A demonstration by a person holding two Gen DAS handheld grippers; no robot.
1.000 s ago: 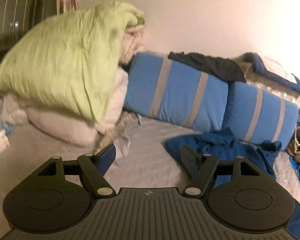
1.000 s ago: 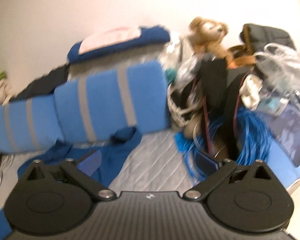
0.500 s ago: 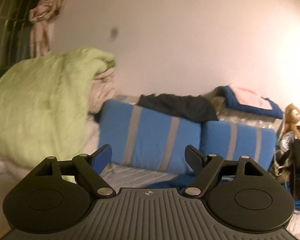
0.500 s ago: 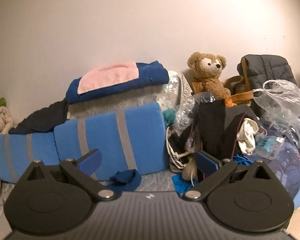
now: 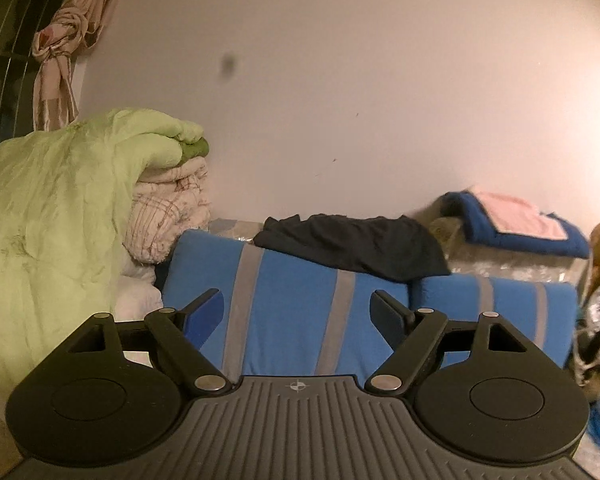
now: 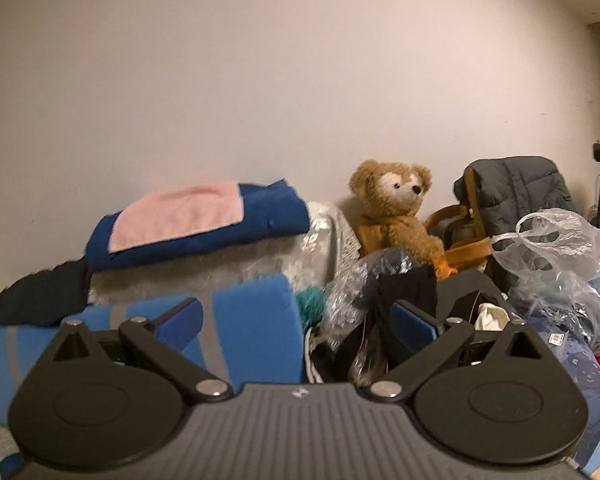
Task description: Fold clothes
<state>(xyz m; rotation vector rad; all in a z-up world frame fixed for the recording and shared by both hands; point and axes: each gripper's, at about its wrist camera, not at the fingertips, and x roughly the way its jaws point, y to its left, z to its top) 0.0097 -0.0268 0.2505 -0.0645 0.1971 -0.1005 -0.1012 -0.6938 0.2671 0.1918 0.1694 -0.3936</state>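
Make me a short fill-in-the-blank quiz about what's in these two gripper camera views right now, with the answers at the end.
1. The pink towel lies on top of a folded ____ blanket.
2. The dark garment is draped over a blue cushion with ____ stripes.
3. Both the left gripper and the right gripper are open and hold ____.
4. The brown ____ sits against the wall beside a grey jacket.

Answers: blue; grey; nothing; teddy bear

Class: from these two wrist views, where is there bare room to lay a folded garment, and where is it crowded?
Little bare room shows. The blue grey-striped cushion top is bare only left of the black garment. The folded navy blanket is bare right of the pink towel. It is crowded around the brown teddy bear and clear plastic bag; the green quilt pile fills the left. The bed surface is hidden.
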